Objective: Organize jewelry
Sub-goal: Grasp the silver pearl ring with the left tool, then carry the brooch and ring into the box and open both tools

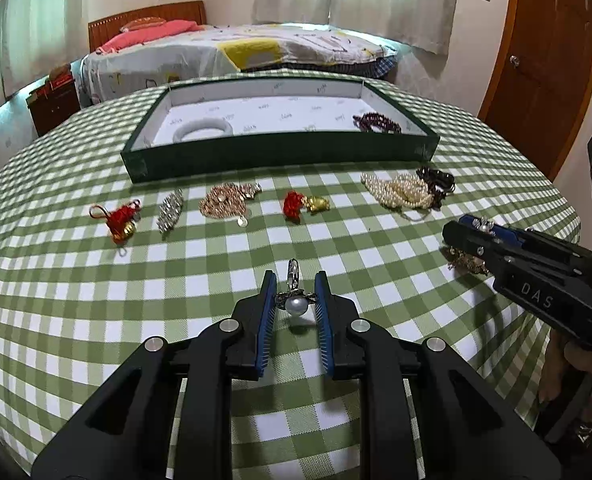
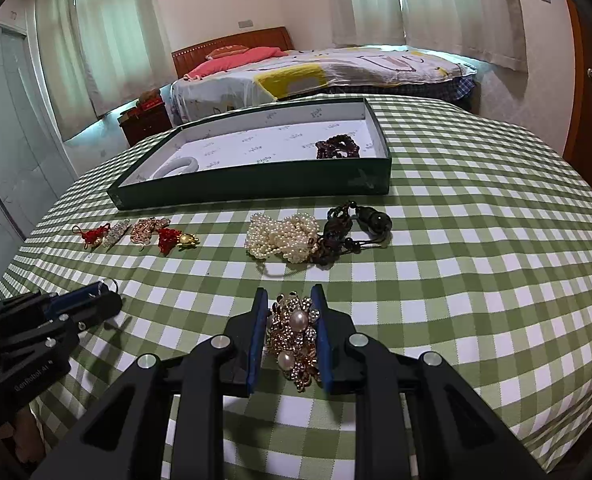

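Both grippers' jaws pinch jewelry between them: left gripper (image 1: 296,286) a pearl ring (image 1: 298,304), right gripper (image 2: 290,300) a gold brooch (image 2: 294,338).

**Materials and finishes on the jewelry table**

The table is covered by a matt woven checked cloth (image 1: 216,264). The tray (image 1: 256,154) appears to be dark card lined with printed paper. A glossy pearl and bright metal are shown on the pearl ring (image 1: 296,302); gilt metal with sparkling stones is seen on the brooch (image 2: 296,336). Matt black plastic and ribbed blue pads (image 1: 270,320) form the left gripper (image 1: 296,280).
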The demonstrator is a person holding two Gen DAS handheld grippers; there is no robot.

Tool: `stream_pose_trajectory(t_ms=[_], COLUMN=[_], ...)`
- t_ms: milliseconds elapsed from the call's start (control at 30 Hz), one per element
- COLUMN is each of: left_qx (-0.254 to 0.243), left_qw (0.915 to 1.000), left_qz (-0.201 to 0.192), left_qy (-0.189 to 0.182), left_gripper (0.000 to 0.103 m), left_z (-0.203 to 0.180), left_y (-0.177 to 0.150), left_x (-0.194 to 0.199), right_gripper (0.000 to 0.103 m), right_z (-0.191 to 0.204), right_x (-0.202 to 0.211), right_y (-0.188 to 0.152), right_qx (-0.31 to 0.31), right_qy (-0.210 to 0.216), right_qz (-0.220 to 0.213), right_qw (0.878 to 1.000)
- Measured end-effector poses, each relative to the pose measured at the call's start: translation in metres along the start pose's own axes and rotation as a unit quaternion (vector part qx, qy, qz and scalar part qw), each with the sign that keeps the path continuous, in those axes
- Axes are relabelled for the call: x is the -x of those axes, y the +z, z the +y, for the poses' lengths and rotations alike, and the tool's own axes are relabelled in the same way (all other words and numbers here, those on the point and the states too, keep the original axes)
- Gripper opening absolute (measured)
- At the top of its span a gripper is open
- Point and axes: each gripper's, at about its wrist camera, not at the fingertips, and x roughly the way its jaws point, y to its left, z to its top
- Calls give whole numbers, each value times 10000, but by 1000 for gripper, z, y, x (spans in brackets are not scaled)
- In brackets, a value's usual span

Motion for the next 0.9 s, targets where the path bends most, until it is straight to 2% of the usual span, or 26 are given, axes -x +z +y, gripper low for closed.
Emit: stream_pose_trajectory(t_ms=[233, 467, 633, 900], left_qx=[11, 122, 198, 205], left_qw=[9998, 9992, 9989, 9975], left_qz=[-171, -358, -431, -678], left_qy=[68, 89, 49, 24], left_gripper=[19, 19, 19, 19], left_z=[5, 16, 23, 24], left_y=[8, 32, 54, 113], left_x=[6, 7, -1, -32], right_gripper=[23, 23, 23, 23], right_z=[5, 13, 16, 24], right_x=[7, 10, 5, -18], right_y=[5, 23, 49, 112], right_qx=[81, 152, 196, 257], right_qy=[43, 93, 117, 219], right_qz=[-80, -198, -338, -642], right_qw=[9999, 9996, 9992, 9974])
